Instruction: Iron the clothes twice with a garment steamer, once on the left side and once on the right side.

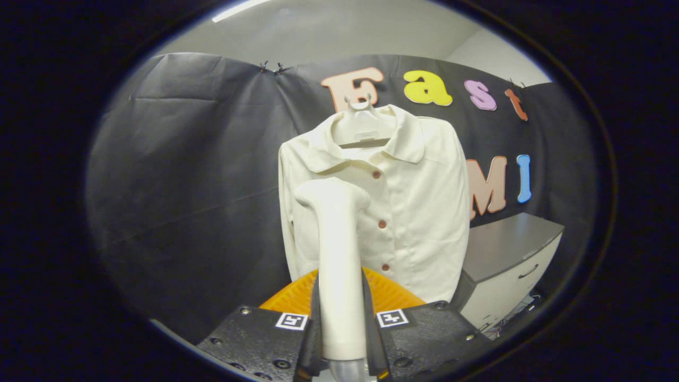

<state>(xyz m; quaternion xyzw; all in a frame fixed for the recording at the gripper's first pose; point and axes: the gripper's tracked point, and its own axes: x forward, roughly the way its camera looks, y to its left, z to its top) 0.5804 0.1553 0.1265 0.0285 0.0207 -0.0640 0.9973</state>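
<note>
Gripping steamer (339, 254), fingers (317, 318) apparently closed.

gripper view | rides on gripper (342, 318) | faces forward, tilted upward | near hanging shirt (414, 212)

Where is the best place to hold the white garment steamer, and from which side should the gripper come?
Grip the garment steamer on its long straight handle, low down, with one finger on each flank. The handle is slim and even there, while the head at the top bends and widens toward the shirt. The gripper is already shut on that lower handle, from the side away from the shirt.
</note>
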